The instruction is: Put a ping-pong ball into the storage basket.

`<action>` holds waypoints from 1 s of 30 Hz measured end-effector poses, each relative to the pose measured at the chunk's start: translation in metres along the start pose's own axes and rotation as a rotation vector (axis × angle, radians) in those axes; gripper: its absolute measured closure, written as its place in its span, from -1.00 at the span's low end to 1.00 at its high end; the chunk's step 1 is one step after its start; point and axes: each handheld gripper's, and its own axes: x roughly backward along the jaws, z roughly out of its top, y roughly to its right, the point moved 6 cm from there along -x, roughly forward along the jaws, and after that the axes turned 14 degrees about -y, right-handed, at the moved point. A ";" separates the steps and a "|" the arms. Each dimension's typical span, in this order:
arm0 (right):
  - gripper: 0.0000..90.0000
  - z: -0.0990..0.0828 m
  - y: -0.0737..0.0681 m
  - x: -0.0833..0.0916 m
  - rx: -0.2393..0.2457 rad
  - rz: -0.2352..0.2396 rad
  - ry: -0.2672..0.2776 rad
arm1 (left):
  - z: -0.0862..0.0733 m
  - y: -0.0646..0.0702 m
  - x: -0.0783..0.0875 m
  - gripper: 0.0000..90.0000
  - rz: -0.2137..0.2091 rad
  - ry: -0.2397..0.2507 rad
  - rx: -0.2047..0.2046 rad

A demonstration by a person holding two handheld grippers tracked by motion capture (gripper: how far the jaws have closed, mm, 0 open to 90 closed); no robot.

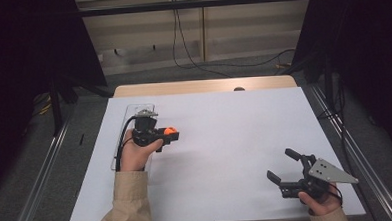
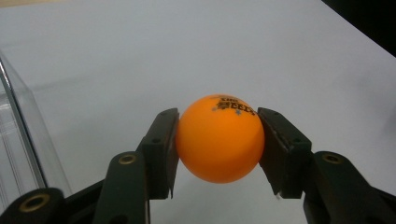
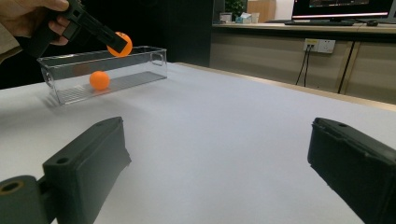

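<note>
Orange ball (image 2: 219, 138): round, glossy, dark print on its upper side; clamped between the two black fingers (image 2: 161, 151) of the left gripper (image 1: 166, 137), one pad pressing each side. It is held in the air above the white tabletop (image 1: 225, 139), just beside the near long wall of a clear plastic box (image 3: 140, 58), on that box's right in the high view.

Clear plastic box: long, open-topped, transparent, with handle cut-outs at its ends; stands on the tabletop's left part, partly covered in the high view by the left gripper and its cable.

Second orange ball (image 3: 99, 80): lies on the floor of the box, toward one end, apart from the held ball.

Right gripper (image 1: 285, 166): held low over the tabletop's near right corner, well apart from the box and both balls; its fingers (image 3: 88, 161) stand wide apart with nothing between them.

Between the held ball and the box's opening stands the box's own wall.

Surroundings: wooden edge beyond the white sheet, grey floor, cables, wall socket.
</note>
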 end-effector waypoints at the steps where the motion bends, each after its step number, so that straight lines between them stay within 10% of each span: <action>1: -0.90 0.000 0.000 0.000 0.000 0.000 0.000 | 0.000 0.000 0.000 0.13 0.001 -0.002 0.001; 30: -0.90 0.000 0.000 0.000 0.000 0.001 0.000 | -0.006 -0.015 0.011 0.13 0.027 0.019 0.028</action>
